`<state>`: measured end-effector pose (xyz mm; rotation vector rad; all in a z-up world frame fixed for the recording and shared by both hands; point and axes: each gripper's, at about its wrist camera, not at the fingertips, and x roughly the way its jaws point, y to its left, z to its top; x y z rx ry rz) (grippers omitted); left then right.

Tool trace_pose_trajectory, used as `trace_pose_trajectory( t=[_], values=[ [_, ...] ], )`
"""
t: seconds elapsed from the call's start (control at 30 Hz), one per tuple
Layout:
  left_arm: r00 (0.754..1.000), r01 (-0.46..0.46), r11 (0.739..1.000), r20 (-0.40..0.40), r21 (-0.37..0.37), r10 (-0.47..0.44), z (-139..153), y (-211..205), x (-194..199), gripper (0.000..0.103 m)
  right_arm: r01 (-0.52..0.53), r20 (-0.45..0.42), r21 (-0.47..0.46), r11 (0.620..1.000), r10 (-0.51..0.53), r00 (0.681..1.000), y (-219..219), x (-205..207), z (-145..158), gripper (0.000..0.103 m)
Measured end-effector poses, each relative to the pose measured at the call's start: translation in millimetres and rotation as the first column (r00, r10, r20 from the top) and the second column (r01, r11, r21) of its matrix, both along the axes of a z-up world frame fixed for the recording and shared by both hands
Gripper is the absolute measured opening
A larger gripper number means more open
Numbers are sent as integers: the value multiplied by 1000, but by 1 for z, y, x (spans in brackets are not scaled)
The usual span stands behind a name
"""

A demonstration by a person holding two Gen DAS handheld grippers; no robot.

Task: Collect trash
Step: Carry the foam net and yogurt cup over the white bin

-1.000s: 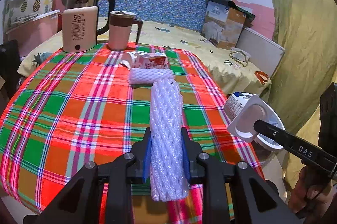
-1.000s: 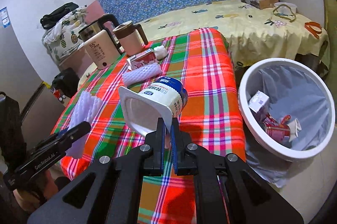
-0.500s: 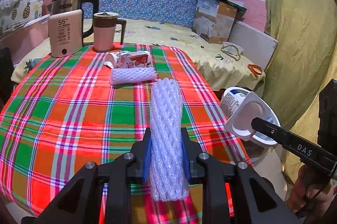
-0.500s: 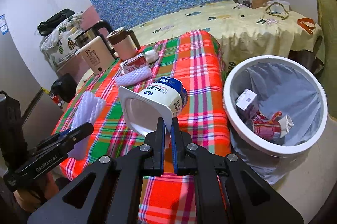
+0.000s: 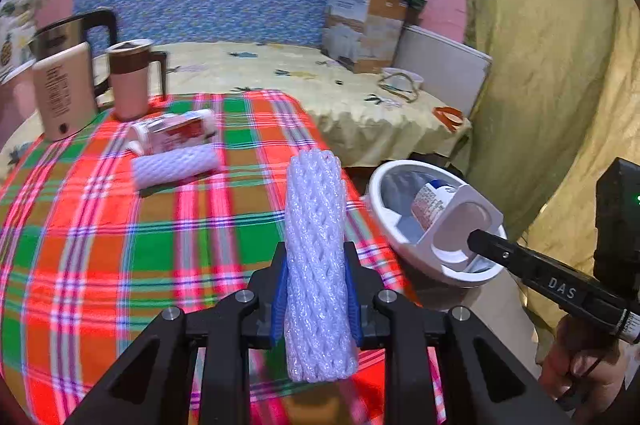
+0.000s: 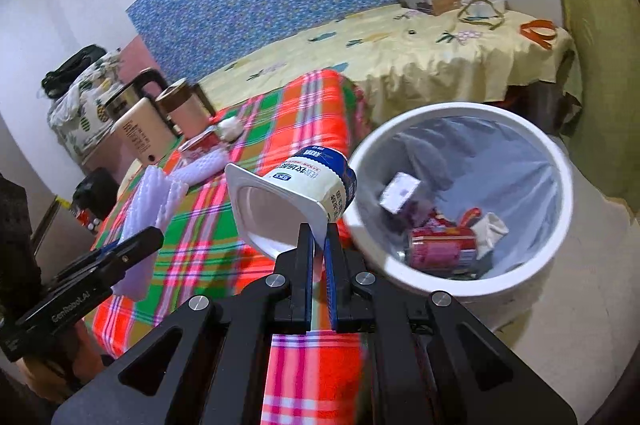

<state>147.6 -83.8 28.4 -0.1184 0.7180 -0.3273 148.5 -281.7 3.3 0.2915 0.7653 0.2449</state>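
**Both claws loaded, bin at right of frame**

Left claw (image 5: 316, 299): clenched on a white foam net sleeve (image 5: 315, 257), which stands upright between the blue pads and pokes out above and below them. In the left wrist view it sits centre-bottom, over the near edge of the plaid tabletop (image 5: 100, 225).

Right claw (image 6: 318, 253): pinching the rim of an empty yogurt cup (image 6: 296, 193), cup tipped on its side, mouth toward the camera. The cup hangs just left of the white trash bin (image 6: 560, 185), at mid-frame, over the tabletop's corner.

Bin contents: red can (image 6: 442, 247), small white carton (image 6: 400, 197), crumpled wrappers.

On the tabletop, upper left of the left view: second foam sleeve (image 5: 176, 167) lying flat, a red-and-white carton (image 5: 176, 131) just behind it, then a mug (image 5: 130, 83) and a kettle (image 5: 62, 91).
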Motion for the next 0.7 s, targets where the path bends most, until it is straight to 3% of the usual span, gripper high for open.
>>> trace_pose_trajectory(
  t=[0.7],
  values=[
    [978,209,978,-34,26,-208,-17,-88,37,25,168,-52,-27,985,-169,984,-60,8,-16,8]
  ],
)
